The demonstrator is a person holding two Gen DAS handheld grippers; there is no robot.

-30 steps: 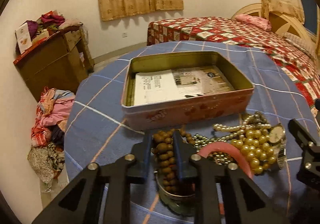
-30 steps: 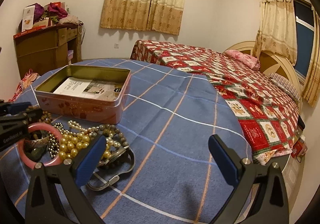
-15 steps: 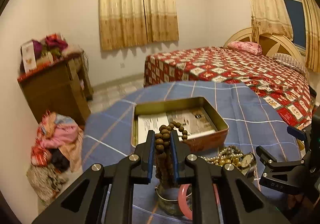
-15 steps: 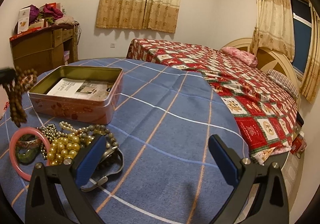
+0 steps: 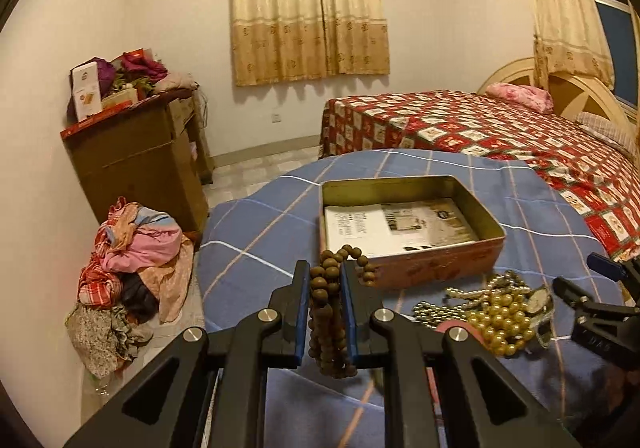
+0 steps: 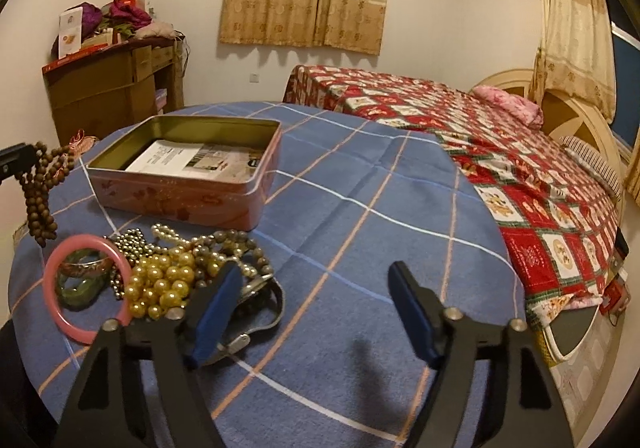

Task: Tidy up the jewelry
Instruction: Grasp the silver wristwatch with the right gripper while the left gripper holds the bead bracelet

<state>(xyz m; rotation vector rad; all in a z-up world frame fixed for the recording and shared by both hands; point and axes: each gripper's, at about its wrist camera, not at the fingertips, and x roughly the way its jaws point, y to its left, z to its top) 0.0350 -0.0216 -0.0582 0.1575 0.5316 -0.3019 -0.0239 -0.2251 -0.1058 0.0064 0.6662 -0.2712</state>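
Left wrist: my left gripper pinches the brown bead strand btwn its fingers, beads hanging below; open tin just ahead, slightly right.

Right wrist: my right gripper gapes wide, holding nothing; jewelry pile by its left finger, tin beyond.

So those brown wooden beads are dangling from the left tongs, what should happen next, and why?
Probably carry them forward over the open pink metal tin and lower them in. The left tongs are shut on the brown wooden bead string, which hangs clear of the blue checked tablecloth, just short of the tin's near wall. The tin holds only printed paper, so there seems to be room.
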